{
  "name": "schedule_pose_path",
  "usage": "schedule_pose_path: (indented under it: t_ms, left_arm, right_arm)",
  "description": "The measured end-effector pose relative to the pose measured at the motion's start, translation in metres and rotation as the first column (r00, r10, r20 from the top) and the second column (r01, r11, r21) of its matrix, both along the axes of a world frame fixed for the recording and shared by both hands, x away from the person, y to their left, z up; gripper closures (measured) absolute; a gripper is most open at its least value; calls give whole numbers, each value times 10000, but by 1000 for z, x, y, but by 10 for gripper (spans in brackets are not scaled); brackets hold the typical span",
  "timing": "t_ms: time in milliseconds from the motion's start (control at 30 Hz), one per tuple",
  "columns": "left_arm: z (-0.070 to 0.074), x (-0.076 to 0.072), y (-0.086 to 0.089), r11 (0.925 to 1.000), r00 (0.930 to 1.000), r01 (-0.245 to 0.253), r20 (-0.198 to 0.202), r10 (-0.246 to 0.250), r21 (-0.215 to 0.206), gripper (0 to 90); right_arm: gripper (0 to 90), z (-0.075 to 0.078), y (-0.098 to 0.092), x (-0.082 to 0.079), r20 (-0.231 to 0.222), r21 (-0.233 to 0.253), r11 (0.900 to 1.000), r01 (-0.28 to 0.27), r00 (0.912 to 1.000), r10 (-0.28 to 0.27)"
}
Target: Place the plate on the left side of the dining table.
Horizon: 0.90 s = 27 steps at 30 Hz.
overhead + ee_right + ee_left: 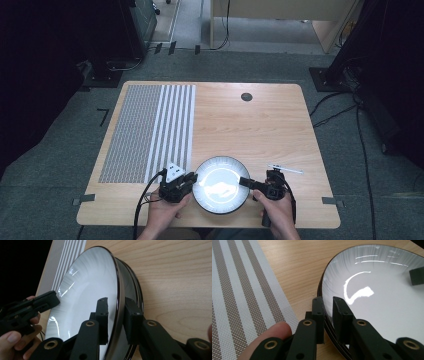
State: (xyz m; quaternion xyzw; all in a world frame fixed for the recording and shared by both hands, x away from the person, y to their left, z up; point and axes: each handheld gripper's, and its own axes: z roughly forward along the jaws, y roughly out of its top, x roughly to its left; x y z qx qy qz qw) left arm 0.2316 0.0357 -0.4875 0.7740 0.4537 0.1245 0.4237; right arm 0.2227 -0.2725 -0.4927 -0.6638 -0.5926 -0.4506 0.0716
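Observation:
A white plate point(220, 186) with a dark rim lies near the table's front edge, on top of other plates whose rims point(137, 290) show beneath it. My left gripper point(192, 178) is at its left rim. In the left gripper view point(328, 302) the jaws are pressed on the rim of the plate point(382, 297). My right gripper point(244, 181) is at the right rim. Its jaws point(117, 302) straddle the top plate point(85, 295) with a gap on the inner side. The left gripper point(47, 301) shows across the plate.
A grey and white striped placemat point(150, 130) covers the table's left part, close to my left gripper. A thin pale stick point(285, 169) lies just behind my right gripper. A dark round cap point(246, 96) sits in the tabletop at the back.

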Motion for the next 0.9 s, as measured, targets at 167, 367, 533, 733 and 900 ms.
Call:
schedule_pose_path:
  t_ms: [167,367,533,733,900]
  left_arm:
    - [-1,0,-1,10000,10000,92,36,-92,-1,764]
    - [1,2,1,9989,9994,224,-242,-234,-410,699]
    - [5,2,4,9965,9991,280,-310,-305,-782,670]
    - [9,1,4,9905,9972,472,-511,-542,-1290,680]
    - [15,2,9,9902,9982,307,-470,-374,-1364,709]
  right_arm:
    - [812,-8,-6,3,-201,968,9940,517,9985,-500]
    - [807,-14,-11,3,-535,1888,9782,863,9956,-775]
    - [807,-18,-14,2,-687,2465,9631,1079,9932,-937]
    - [809,-16,-12,0,-519,2806,9535,1103,9937,-996]
    - [812,-11,-5,-1,-358,2799,9533,1137,9935,-1080]
